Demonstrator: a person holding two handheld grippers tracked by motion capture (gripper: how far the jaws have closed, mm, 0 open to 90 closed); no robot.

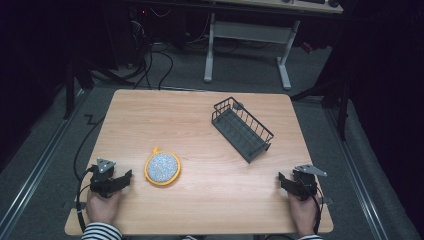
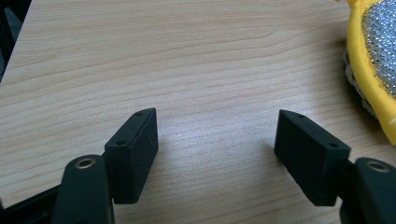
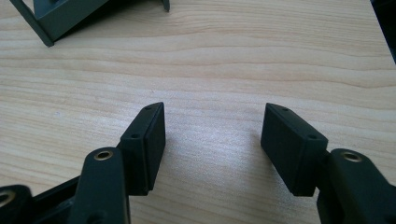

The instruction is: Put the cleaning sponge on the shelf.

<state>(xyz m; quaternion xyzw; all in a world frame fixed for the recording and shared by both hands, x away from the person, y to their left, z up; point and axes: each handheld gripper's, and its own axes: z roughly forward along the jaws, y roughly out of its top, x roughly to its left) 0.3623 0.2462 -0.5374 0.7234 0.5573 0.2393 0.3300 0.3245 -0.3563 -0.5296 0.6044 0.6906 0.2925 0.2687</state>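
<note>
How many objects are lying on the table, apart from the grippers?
2. A round scrubber with a yellow rim lies near the left gripper; a dark wire basket sits at an angle right of centre, farther back. Nothing seems hidden.

A light wooden table [image 1: 200, 125] stands on a grey carpet floor [image 1: 50, 150], and behind the table there is a white desk frame [image 1: 250, 35], black cables [image 1: 155, 60] on the floor, and a very dark room.
</note>
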